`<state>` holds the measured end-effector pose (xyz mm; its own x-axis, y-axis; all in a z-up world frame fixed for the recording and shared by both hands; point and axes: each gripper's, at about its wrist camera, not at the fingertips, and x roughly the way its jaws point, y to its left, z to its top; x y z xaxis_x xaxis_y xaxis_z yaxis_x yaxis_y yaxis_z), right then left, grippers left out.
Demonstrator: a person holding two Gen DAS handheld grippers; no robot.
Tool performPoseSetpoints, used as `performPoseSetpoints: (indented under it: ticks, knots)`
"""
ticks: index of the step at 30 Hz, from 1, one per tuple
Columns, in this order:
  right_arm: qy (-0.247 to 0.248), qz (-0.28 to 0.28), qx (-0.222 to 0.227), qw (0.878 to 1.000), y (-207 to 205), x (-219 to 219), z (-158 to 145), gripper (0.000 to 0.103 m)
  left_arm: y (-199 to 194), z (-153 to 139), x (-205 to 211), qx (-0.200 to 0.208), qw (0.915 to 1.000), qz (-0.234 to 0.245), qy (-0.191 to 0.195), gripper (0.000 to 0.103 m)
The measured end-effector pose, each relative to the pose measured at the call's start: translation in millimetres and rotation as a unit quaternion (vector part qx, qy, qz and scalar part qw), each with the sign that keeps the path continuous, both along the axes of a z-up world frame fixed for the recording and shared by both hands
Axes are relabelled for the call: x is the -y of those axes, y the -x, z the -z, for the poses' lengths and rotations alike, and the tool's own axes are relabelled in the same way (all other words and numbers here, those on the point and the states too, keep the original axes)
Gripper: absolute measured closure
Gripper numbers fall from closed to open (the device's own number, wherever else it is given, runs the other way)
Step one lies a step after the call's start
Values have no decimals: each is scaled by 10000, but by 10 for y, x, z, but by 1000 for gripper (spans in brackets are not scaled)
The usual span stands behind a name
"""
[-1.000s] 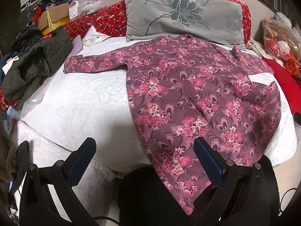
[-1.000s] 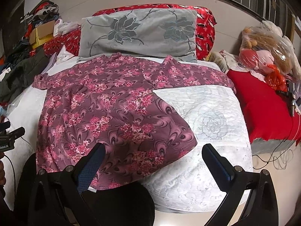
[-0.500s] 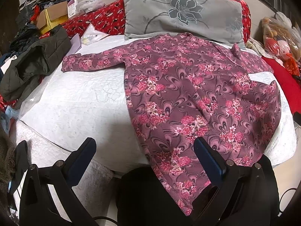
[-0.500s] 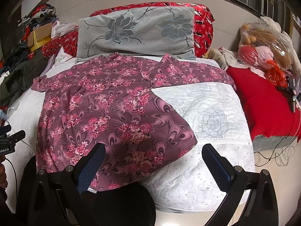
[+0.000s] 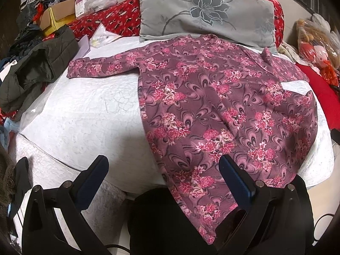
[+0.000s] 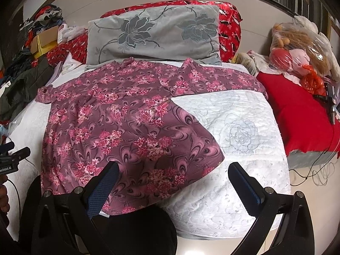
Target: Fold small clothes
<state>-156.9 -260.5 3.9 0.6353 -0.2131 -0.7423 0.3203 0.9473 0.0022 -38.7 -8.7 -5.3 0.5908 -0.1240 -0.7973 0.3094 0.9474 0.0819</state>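
Note:
A mauve long-sleeved garment with pink flowers (image 5: 212, 106) (image 6: 119, 119) lies spread flat on a white quilted bed (image 5: 85, 114) (image 6: 240, 131), both sleeves stretched sideways and its hem hanging over the near edge. My left gripper (image 5: 163, 174) is open, held just off the bed's near edge, with the hem in front of its right finger. Wide open too, my right gripper (image 6: 173, 180) hovers over the garment's lower right corner, nothing between its fingers. The other gripper's body (image 6: 12, 159) shows at the left edge of the right wrist view.
A grey flowered pillow (image 5: 208, 10) (image 6: 153, 34) leans on a red headboard cushion behind the collar. A dark green jacket (image 5: 34, 72) and piled clutter lie left of the bed. A red cushion (image 6: 297, 110) and bagged plush toys (image 6: 297, 48) sit on the right. A black cloth-covered shape (image 5: 161, 223) fills the near foreground.
Both views have shifted only slightly; the left one drifted a little rightward. The garment has not moved and both grippers stay open.

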Motion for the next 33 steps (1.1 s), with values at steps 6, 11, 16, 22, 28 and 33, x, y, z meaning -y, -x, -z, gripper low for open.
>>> performPoseSetpoints:
  ticks: [6,11,16,22,28,33]
  knots:
    - [-18,-9,-22,10000,-3,5,26,0,-9,5,1,-22,10000,7,6,0]
    - [-32,-44,-21,10000,-12,2,27,0,-10,4,0,-20,10000,4,6,0]
    - [-27,-27,4,10000,-19,22,25,0,-52,34,-17,-93,9999,-57,41,0]
    - [-98,136,50,9998,-16,178,1,0,-288,177,-230,-565,9969,-476,281,0]
    - [-245,362,101,9990,-37,419,7,0,-455,327,-446,-1115,9887,-791,615,0]
    - [-220,217,41,9995,-203,576,71,0,-495,534,-358,-1817,9793,-524,716,0]
